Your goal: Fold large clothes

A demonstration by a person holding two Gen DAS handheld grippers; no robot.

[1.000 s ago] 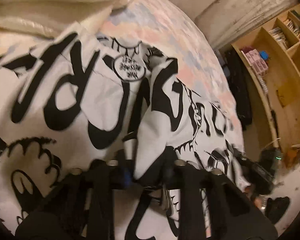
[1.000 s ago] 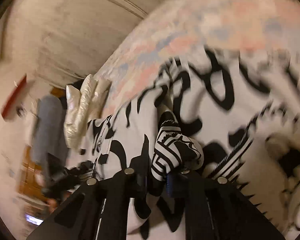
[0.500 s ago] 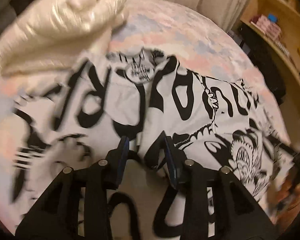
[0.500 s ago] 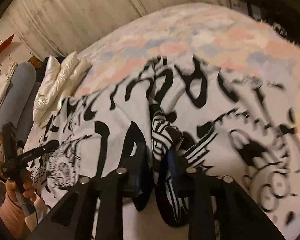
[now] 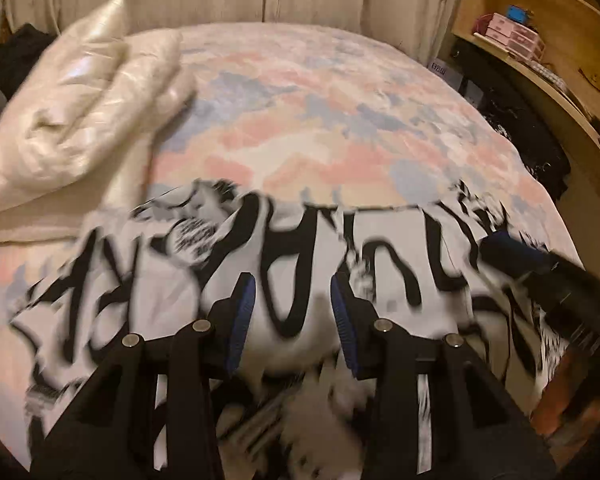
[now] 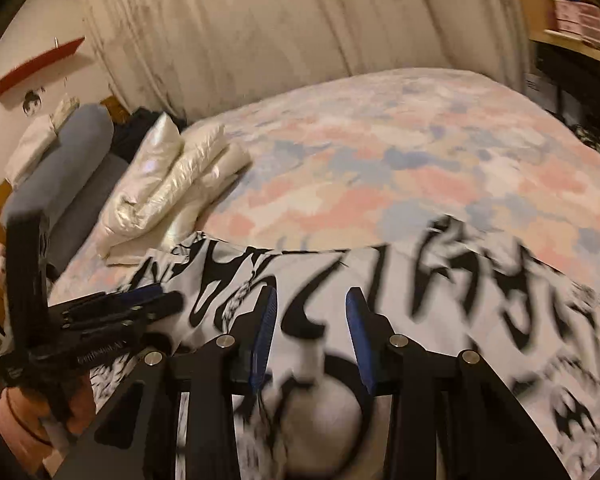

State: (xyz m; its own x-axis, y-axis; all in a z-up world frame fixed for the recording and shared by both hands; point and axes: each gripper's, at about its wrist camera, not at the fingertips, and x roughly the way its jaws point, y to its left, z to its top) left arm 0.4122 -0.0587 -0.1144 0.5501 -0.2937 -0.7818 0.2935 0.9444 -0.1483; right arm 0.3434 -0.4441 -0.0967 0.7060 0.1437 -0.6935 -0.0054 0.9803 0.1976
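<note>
A large white garment with a black graffiti print lies spread over the near part of the bed, its far edge straight across; the right wrist view shows the garment too. My left gripper hovers over it, open, with nothing pinched between its blue pads. My right gripper also hangs above the cloth, its jaws opening, and no fabric is caught between them. Each gripper appears in the other's view: the right gripper at the right edge, the left gripper at the lower left, held by a hand.
The bed has a pastel pink and blue cover. A folded cream puffy jacket lies at its far left. A grey bolster is beyond that. Wooden shelves and dark clothes stand to the right. A pale curtain hangs behind.
Both grippers were shut on bunched folds of the garment a second ago. They have opened, let the cloth drop flat, and lifted back from it while rolling level.
</note>
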